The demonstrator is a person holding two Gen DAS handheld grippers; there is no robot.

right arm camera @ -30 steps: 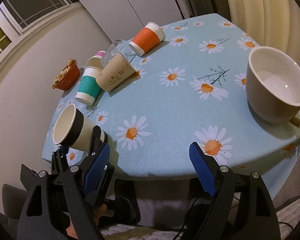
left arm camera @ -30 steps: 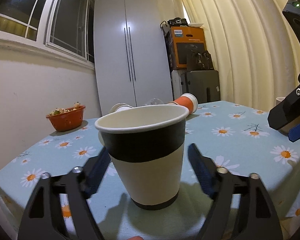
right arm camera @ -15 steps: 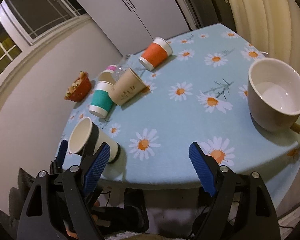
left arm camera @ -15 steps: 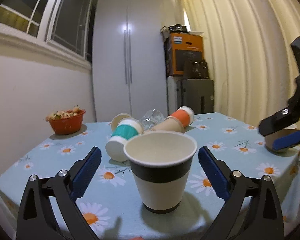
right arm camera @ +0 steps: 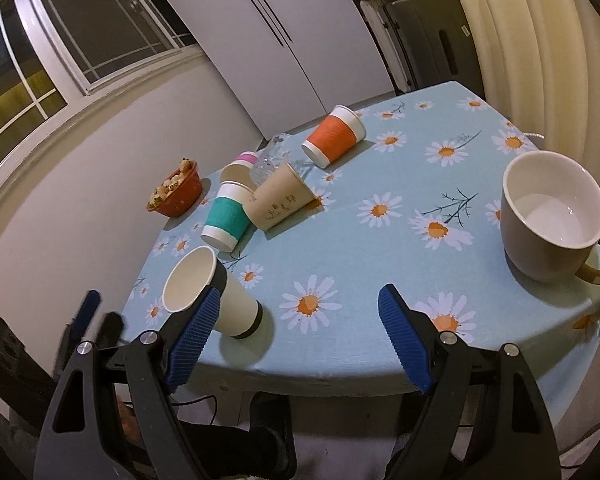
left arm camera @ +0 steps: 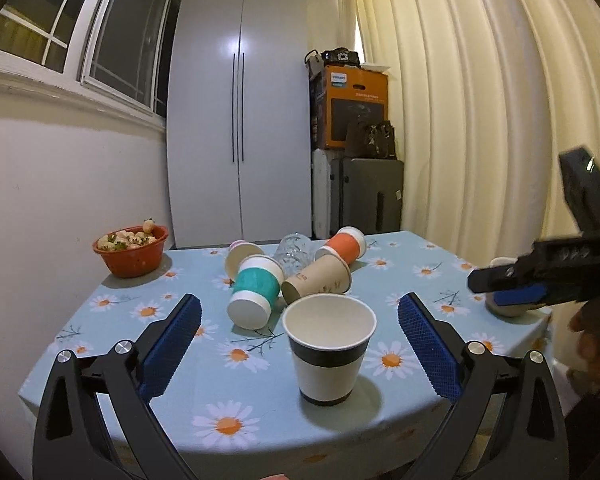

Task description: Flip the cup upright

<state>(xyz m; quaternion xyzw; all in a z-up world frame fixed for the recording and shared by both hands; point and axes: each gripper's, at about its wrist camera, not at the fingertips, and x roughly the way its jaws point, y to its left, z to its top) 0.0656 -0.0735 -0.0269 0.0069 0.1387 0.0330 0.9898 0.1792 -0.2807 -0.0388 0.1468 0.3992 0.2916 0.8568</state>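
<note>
Since a second ago the left gripper (left arm camera: 298, 342) has backed away from the black-banded paper cup (left arm camera: 329, 349): then the cup filled the space between the blue pads, now it stands smaller and farther off, with open counter showing on both sides of it. The right gripper (right arm camera: 298, 340) has shifted too, so that more of the cup's side shows past its left pad.

The black-banded paper cup stands upright, mouth up, near the front edge of the counter (left arm camera: 384, 408), which wears a light blue cloth with daisies. In the left wrist view the cup sits ahead of the left gripper's jaws, a little right of their midline, touching neither pad. Those jaws are spread wide and hold nothing. In the right wrist view the same cup (right arm camera: 216, 298) lies to the left, partly behind the left pad; the right gripper's jaws are likewise wide apart with nothing between them but cloth.

Behind the upright cup lie a teal-sleeved cup (left arm camera: 256, 290), a tan cup (left arm camera: 318, 282), an orange-sleeved cup (left arm camera: 344, 246), a pink-rimmed cup (left arm camera: 240, 254) and a clear glass (left arm camera: 294, 250), all on their sides and bunched together. An orange bowl (left arm camera: 132, 256) of food sits near the wall. A large beige mug (right arm camera: 554, 220) stands upright at the counter's right side, well apart from the cups.
</note>
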